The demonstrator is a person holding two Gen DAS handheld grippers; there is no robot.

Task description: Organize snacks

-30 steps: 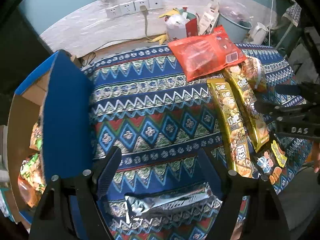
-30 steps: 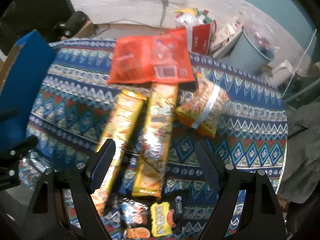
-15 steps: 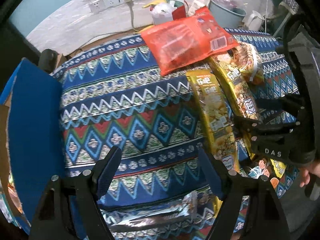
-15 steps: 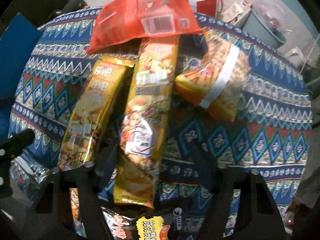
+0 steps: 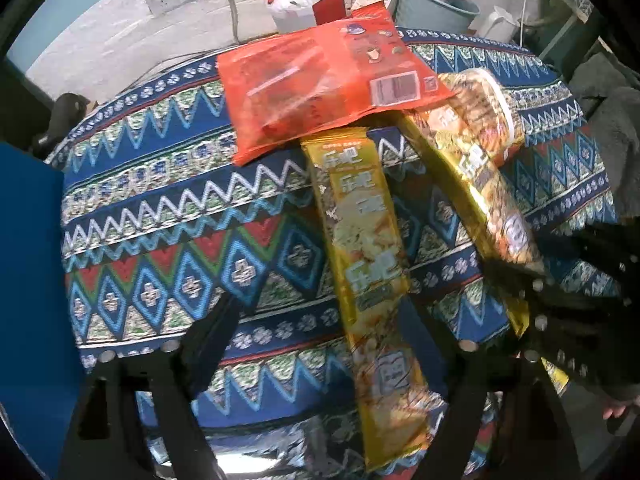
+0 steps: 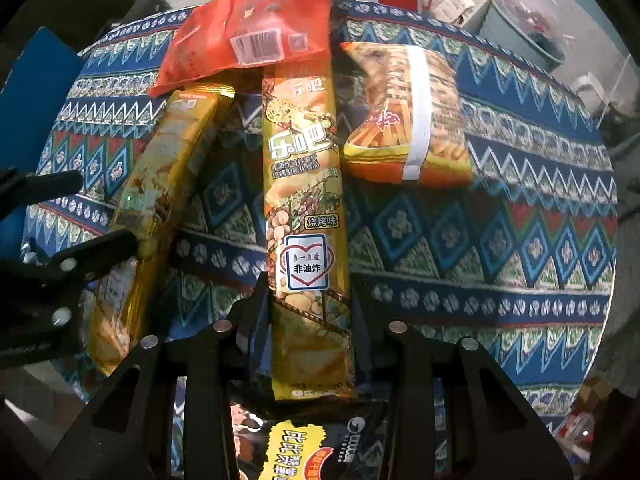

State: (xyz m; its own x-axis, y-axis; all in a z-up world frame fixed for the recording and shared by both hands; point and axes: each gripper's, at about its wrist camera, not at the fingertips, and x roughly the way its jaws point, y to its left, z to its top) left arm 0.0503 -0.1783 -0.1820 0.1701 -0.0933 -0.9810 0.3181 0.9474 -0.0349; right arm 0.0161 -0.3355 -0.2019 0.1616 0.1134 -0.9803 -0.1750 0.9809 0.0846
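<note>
Red bag hides both gold packets' tops.

The right gripper points steeply down, its 2 black fingers having just been closing, and now they pinch the lower part of the long yellow foil chip packet. The left gripper also points steeply down, its jaws spread wide after opening further, with the pads pressing on nothing.

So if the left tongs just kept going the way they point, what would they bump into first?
Most likely the long yellow snack pack lying between the open left tongs on the patterned cloth. Depth is hard to judge, so the silver wrapper underneath might come first.
</note>
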